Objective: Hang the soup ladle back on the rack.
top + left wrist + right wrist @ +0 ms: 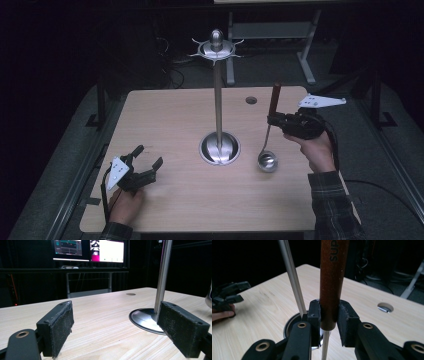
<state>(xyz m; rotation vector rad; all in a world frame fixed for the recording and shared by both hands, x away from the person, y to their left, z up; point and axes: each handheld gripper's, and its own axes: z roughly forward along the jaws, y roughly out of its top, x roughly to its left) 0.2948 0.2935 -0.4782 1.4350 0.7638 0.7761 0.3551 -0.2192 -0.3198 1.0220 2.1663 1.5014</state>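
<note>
From the high view, my right hand-held gripper [276, 120] is pinching a ladle [269, 142] by its dark wooden handle, which stands nearly upright. The thin metal shaft runs down to the steel bowl, which hangs just over the worktop [175, 200], to the right of the hanging stand [218, 100]. My left hand-held gripper [148, 156] rests low at the near left corner, spread wide with nothing in it, well apart from the ladle.

In the left gripper view, both pads [61, 326] stand far apart over bare wood. The stand's round base [143, 320] and pole rise just beyond the right-hand jaw.

In the right gripper view, the jaws clamp the lower end of the wooden handle [333, 282], right where it meets the shaft [325, 345]. The handle looks stiff and smooth, so I judge it could twist or slide in the pads. The bowl end is the heavy part, so hanging below the grip it should steady itself, but tipped sideways it would lever hard. Holding on the wood, near the metal, seems the best place; the thin shaft would be slippery.
</note>
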